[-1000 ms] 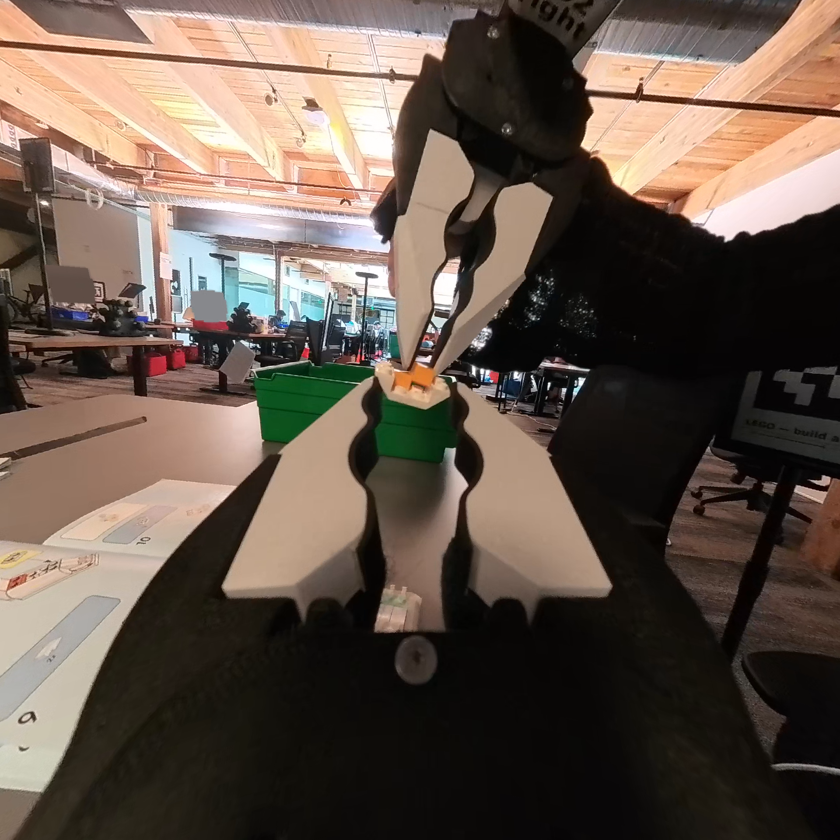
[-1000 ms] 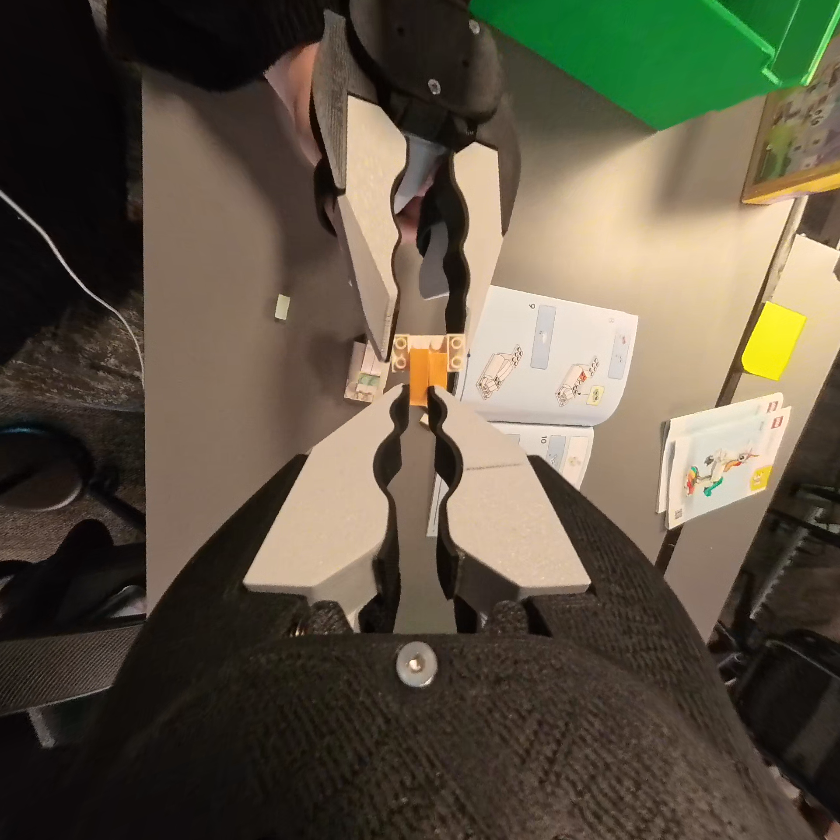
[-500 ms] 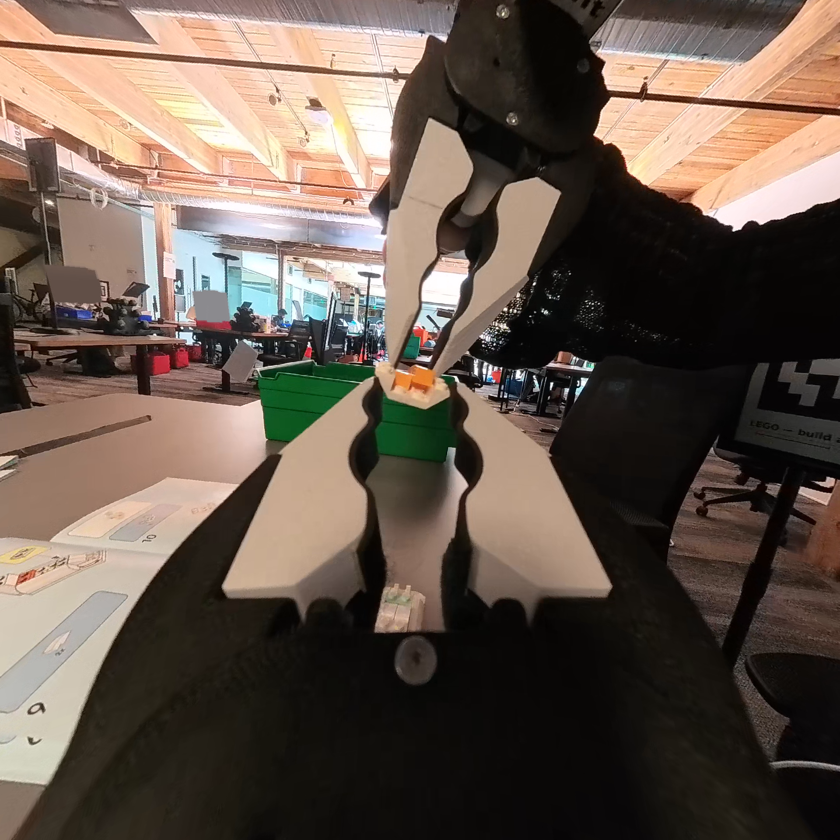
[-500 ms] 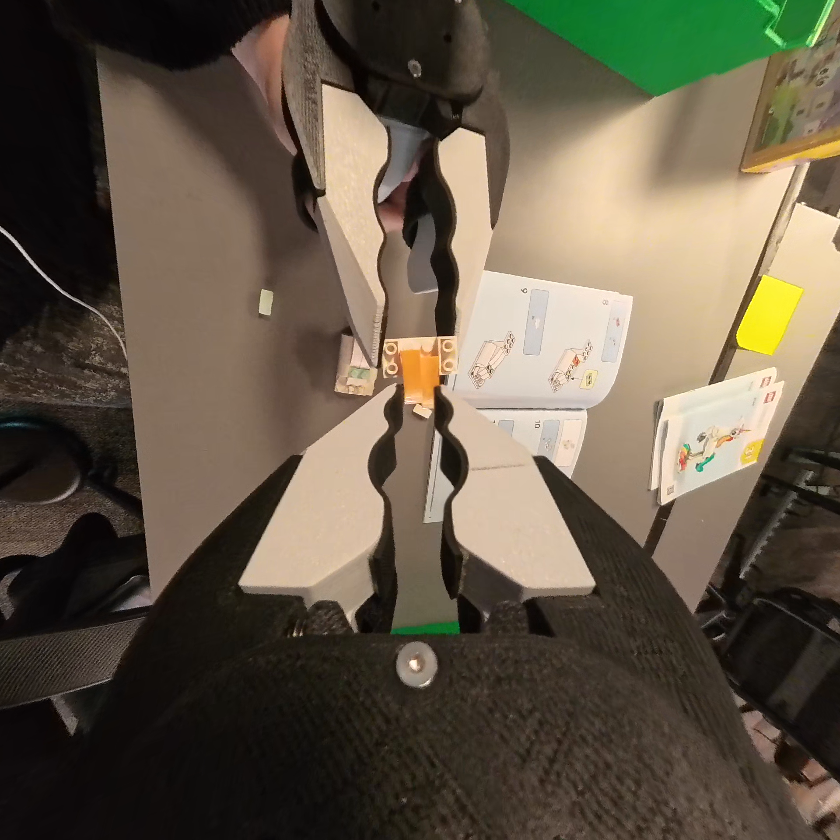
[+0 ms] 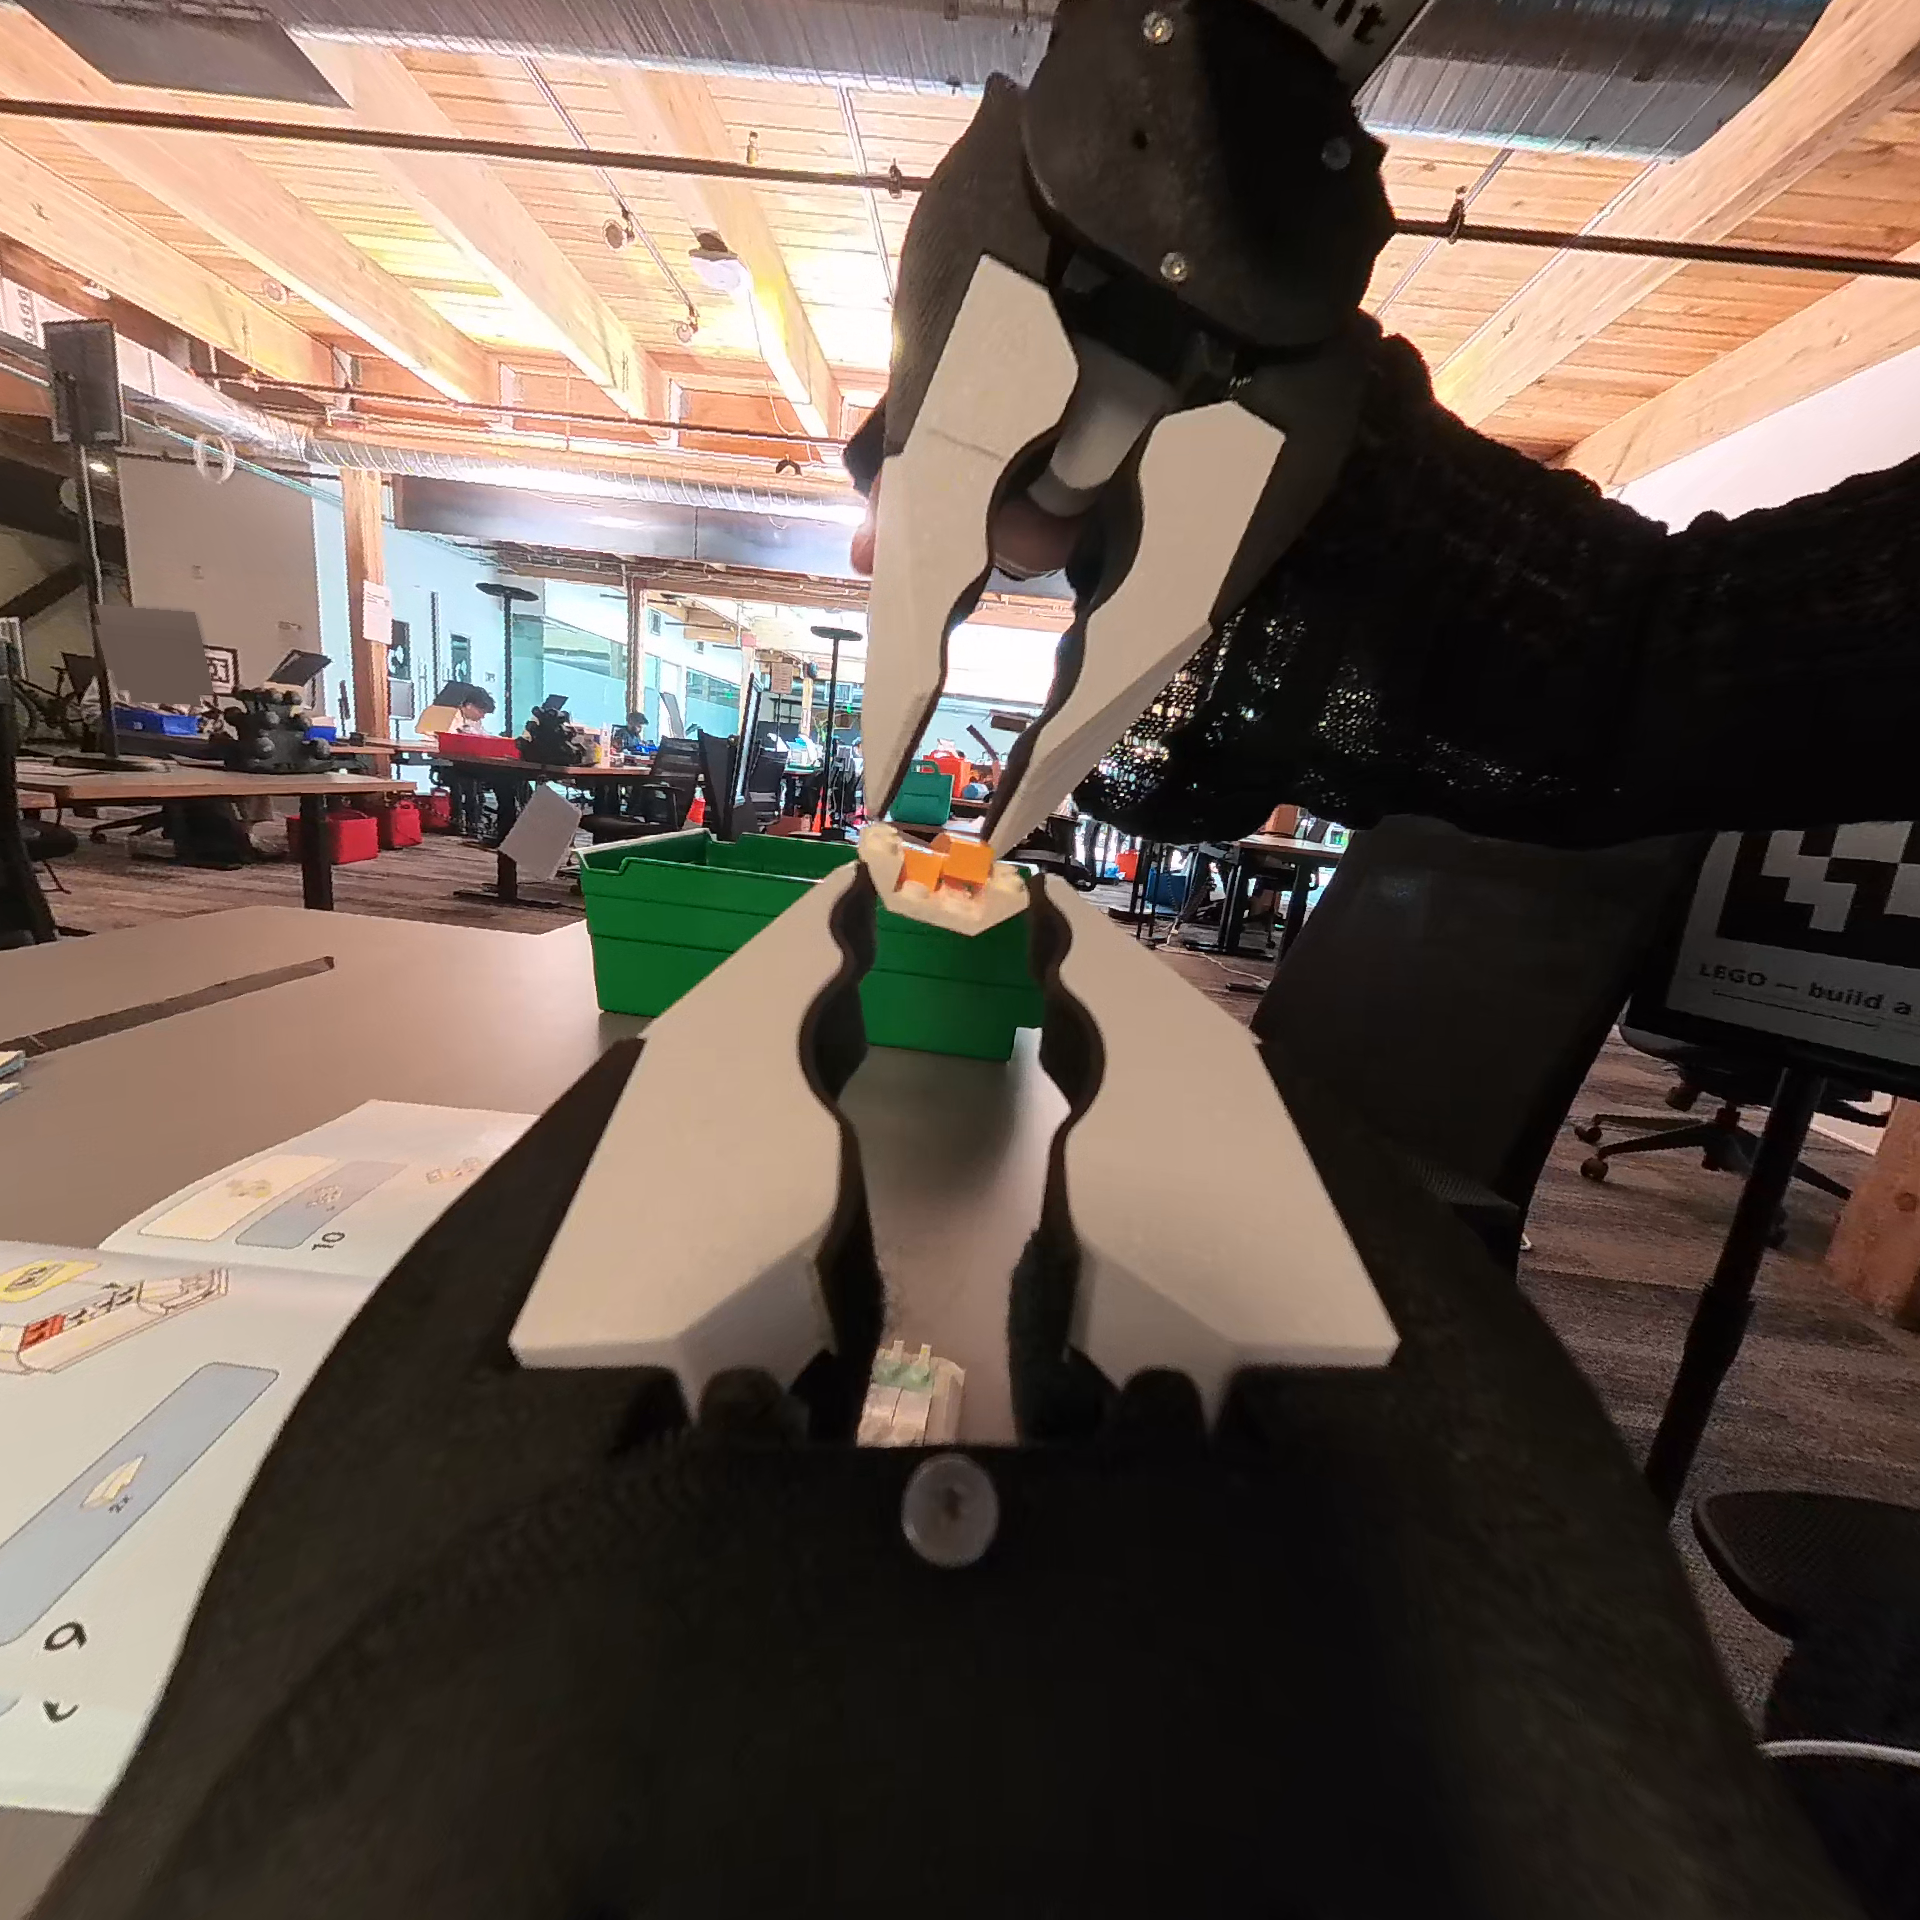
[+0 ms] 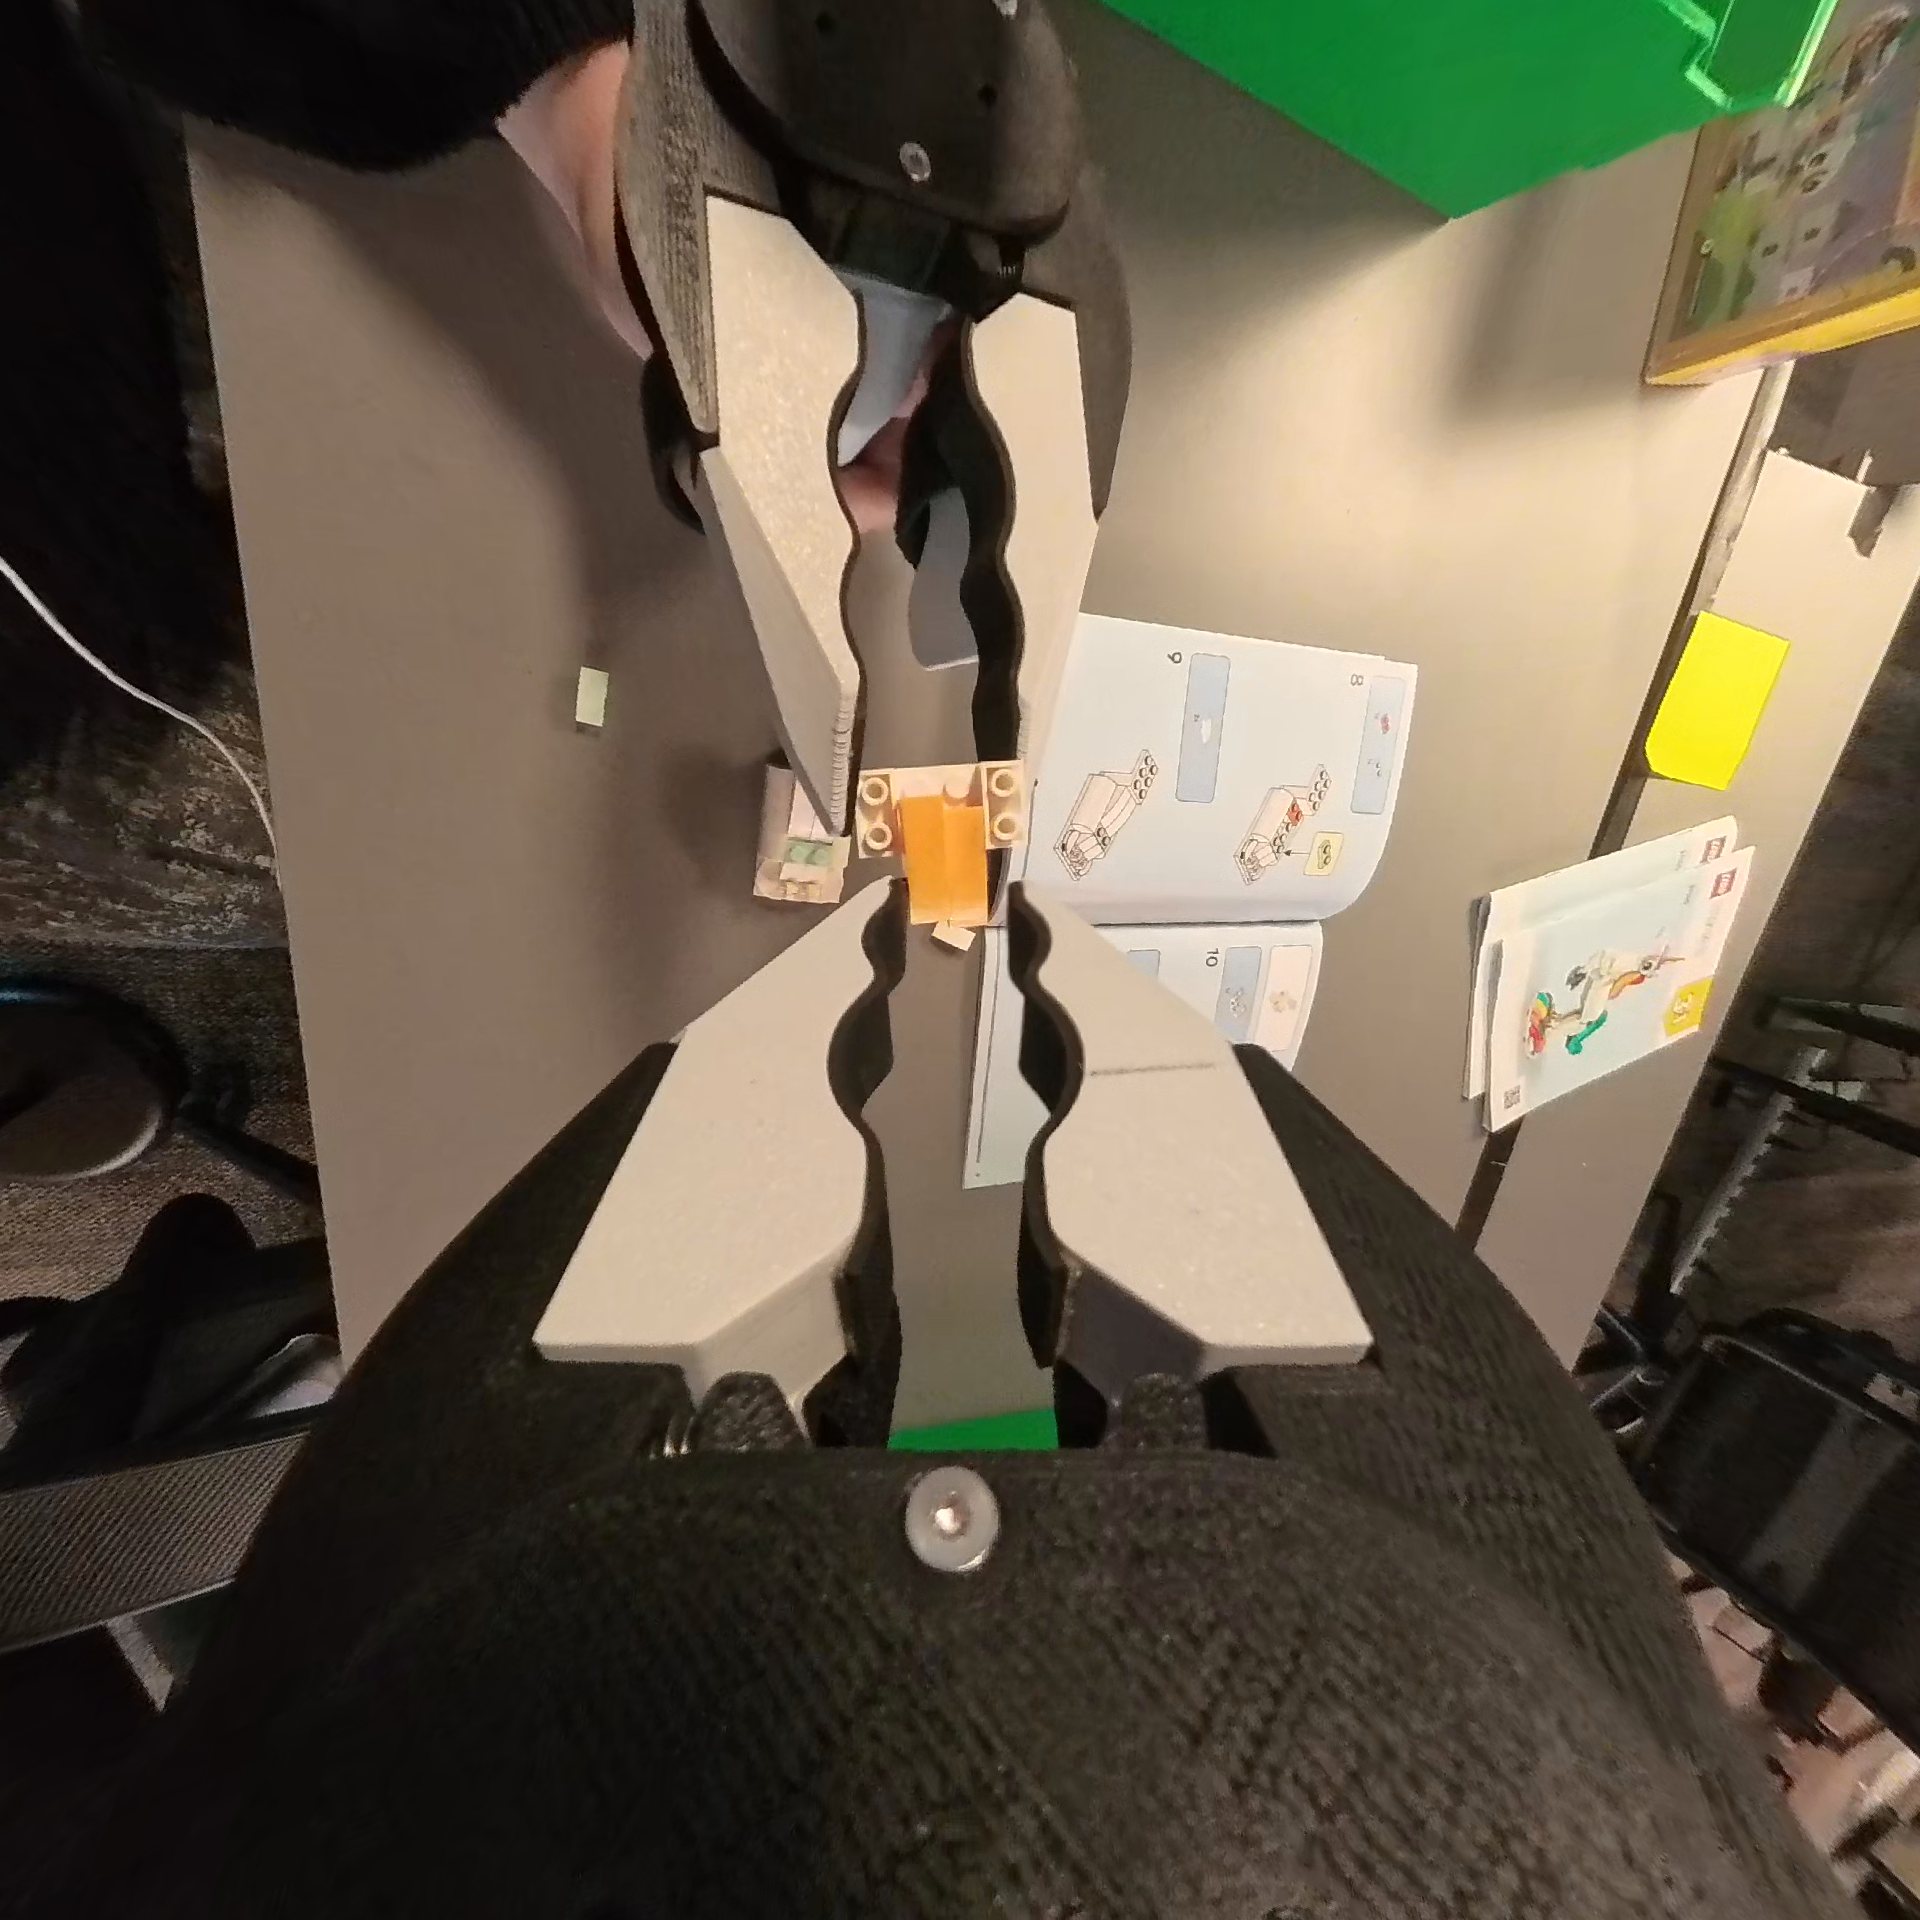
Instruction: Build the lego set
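Your left gripper [image 5: 948, 896] holds a small lego assembly [image 5: 943, 881] by its two ends, up in the air above the grey table [image 5: 312, 1029]. The assembly is a cream-white plate [image 6: 940, 812] with two round studs showing at each end, and orange pieces [image 6: 943, 860] sit along its middle; from the right wrist view the orange part reaches out past the near edge of the plate, toward your right gripper [image 6: 943, 902]. A very small white bit [image 6: 954, 937] shows at the near end of the orange part.

Your right gripper comes down from above, and its fingers stand a little apart. In the left wrist view the two tips are right at the top of the assembly, one at the left edge of the plate and one by the orange pieces; I cannot tell if they touch.

On the table under the grippers lies a second small white build with pale green pieces [image 6: 798, 854]. An open instruction booklet [image 6: 1226, 769] lies to the right of it, and a green bin [image 5: 727, 935] stands at the far side.
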Tool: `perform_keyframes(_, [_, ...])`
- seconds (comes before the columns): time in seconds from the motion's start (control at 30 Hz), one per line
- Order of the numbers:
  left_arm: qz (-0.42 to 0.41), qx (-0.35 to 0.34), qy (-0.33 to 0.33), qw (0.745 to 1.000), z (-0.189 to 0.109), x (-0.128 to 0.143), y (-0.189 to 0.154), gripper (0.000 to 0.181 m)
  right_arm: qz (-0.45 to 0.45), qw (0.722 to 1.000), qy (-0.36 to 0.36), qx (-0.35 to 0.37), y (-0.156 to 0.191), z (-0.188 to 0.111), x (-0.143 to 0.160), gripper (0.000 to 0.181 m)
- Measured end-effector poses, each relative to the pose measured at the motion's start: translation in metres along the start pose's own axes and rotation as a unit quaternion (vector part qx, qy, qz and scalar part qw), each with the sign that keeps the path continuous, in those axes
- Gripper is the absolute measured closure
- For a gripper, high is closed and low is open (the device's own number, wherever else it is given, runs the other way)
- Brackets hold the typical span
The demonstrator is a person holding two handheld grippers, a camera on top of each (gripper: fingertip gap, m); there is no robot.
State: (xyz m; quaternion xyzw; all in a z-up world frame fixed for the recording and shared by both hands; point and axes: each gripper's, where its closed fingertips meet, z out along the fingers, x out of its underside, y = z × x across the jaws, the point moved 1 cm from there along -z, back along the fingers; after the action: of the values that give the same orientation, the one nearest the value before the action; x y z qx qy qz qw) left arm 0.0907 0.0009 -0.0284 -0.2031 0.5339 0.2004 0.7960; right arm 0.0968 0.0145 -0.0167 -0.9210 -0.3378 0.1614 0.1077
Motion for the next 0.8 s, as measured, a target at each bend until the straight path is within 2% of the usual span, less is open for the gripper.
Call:
perform_keyframes(0.43, [-0.010,0.007,-0.005,1.000,-0.0004,-0.0016,-0.0007,0.153,0.000,1.000,-0.007,0.009,-0.0012,-0.0007,-0.0030,0.161])
perform_keyframes(0.8, [-0.030,0.008,-0.013,0.999,-0.0016,-0.0026,0.0021,0.153,-0.019,0.998,-0.040,0.055,0.0020,-0.0010,-0.0081,0.147])
